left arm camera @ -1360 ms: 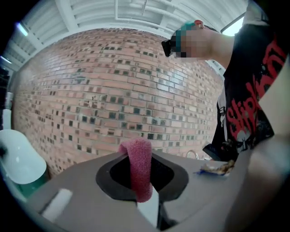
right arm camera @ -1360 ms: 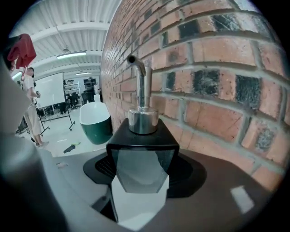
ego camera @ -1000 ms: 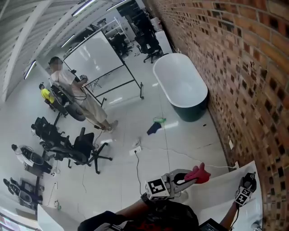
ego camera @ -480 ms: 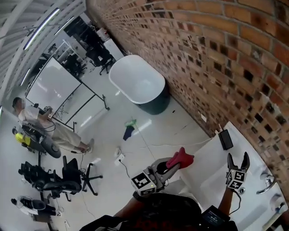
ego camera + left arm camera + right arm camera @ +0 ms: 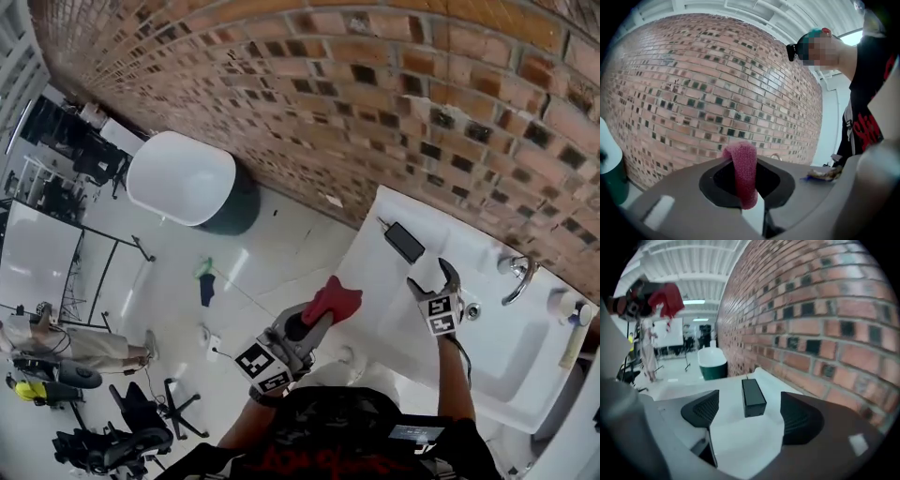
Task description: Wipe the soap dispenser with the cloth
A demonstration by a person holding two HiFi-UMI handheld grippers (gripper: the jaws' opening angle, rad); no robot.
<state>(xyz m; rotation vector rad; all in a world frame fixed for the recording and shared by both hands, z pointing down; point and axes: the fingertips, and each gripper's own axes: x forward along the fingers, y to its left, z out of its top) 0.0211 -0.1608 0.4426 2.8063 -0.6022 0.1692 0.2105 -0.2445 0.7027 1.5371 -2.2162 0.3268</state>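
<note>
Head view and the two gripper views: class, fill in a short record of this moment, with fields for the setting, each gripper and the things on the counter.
Setting: white sink counter against a red brick wall
Left gripper: shut on a red knitted cloth
Right gripper: open, fingers just eased slightly closer, nothing between them
On counter: black rectangular box, ahead of the right gripper; chrome tap

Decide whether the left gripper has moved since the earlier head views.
Yes. The left gripper has neared the white counter: its red cloth, earlier short of it, now reaches its end.
</note>
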